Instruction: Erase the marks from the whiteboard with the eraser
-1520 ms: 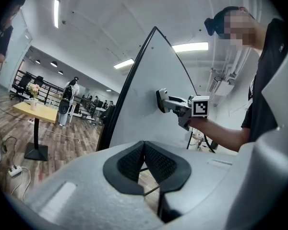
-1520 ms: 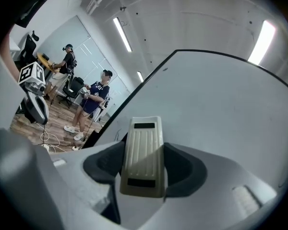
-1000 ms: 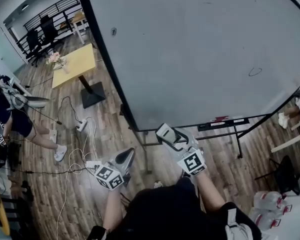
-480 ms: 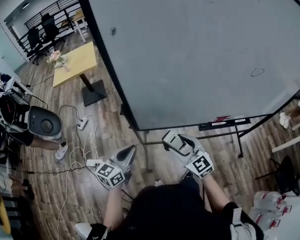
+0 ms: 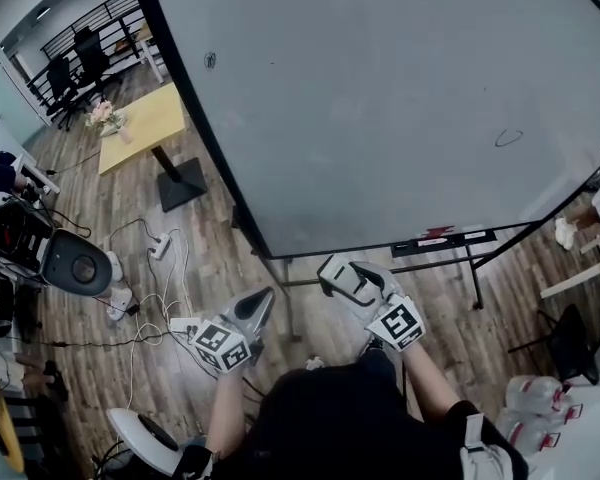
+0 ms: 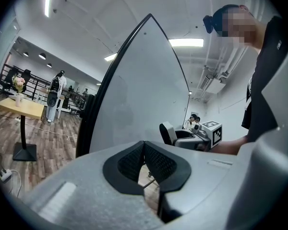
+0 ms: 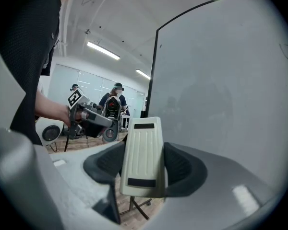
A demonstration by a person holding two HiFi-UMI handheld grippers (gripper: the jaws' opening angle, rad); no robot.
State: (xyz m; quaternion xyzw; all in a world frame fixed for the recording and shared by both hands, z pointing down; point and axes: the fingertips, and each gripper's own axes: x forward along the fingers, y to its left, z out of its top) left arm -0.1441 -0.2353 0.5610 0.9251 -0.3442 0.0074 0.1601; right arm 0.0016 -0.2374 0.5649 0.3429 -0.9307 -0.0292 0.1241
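A large whiteboard [image 5: 400, 98] on a black frame fills the upper right of the head view, with a small oval mark [image 5: 508, 138] at its right and a small mark [image 5: 211, 60] near its upper left edge. My right gripper [image 5: 332, 271] is shut on a cream eraser [image 7: 143, 155], held just below the board's lower edge. In the right gripper view the board [image 7: 225, 80] is close ahead, and the oval mark [image 7: 287, 51] shows far right. My left gripper [image 5: 255, 306] is shut and holds nothing, low and left of the board [image 6: 134, 104].
Under the board run the stand's legs [image 5: 470, 268] on a wood floor with cables and a power strip [image 5: 160, 248]. A yellow table [image 5: 140, 128] stands to the left. A round white device [image 5: 75, 263] and chairs [image 5: 75, 68] are further left. People [image 7: 113, 102] stand in the background.
The view has shifted slightly right across the board. Both grippers stay low beneath the board, the right one still on the eraser. The round white device at left has moved.
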